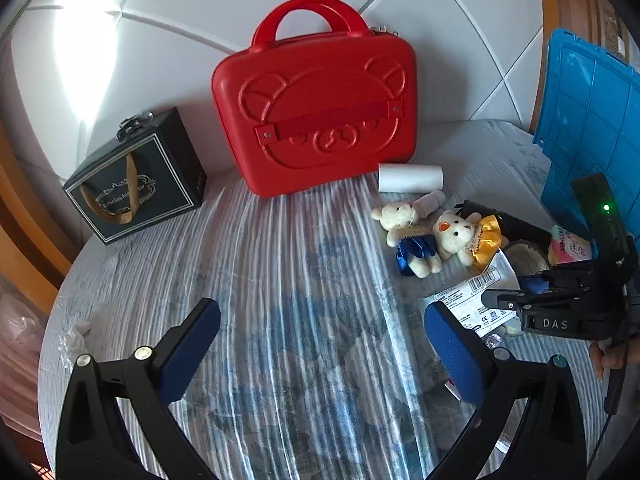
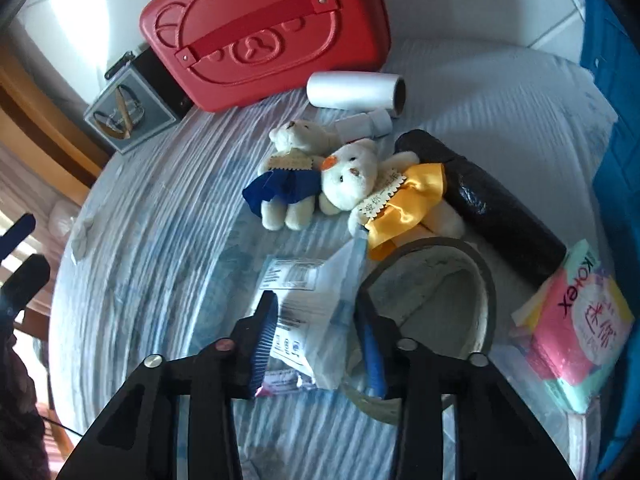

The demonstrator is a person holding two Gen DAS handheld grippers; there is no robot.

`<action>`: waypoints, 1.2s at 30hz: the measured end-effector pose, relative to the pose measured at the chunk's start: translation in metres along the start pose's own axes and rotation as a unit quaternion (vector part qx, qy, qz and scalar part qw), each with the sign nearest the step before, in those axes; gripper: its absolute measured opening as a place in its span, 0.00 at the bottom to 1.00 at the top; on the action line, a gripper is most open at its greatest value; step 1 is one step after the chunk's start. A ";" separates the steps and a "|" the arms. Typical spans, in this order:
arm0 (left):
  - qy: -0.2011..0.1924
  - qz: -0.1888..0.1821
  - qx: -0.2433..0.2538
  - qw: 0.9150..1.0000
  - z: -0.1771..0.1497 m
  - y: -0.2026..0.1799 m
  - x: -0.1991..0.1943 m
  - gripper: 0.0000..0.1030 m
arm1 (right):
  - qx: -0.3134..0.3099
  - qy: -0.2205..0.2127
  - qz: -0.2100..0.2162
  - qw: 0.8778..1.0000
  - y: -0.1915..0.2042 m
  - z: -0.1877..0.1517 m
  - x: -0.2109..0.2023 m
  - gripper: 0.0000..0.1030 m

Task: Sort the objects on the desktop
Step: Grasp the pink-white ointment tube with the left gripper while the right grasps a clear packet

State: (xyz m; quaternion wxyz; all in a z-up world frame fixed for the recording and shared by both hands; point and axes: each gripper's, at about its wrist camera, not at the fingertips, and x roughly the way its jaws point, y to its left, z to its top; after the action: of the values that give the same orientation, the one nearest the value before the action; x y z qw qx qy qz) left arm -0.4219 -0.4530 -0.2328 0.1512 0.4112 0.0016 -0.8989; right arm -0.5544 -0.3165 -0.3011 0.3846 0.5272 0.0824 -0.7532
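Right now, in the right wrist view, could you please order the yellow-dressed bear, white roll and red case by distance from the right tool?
1. Yellow-dressed bear, just ahead.
2. White roll, beyond the bears.
3. Red case, at the back.

Left gripper (image 1: 322,354) jaws wide; right gripper (image 2: 318,332) jaws narrowed.
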 end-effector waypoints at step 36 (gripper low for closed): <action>0.142 -0.279 0.216 0.925 -0.050 -0.095 0.051 0.17 | 0.024 -0.225 -0.032 0.974 0.012 -0.008 -0.203 0.14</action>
State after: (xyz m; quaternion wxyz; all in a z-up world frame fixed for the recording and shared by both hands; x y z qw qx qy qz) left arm -0.4429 -0.3699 -0.3151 -0.1994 0.5400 -0.0564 -0.8157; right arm -0.5105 -0.2208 -0.1266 0.3561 0.3505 -0.0070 -0.8662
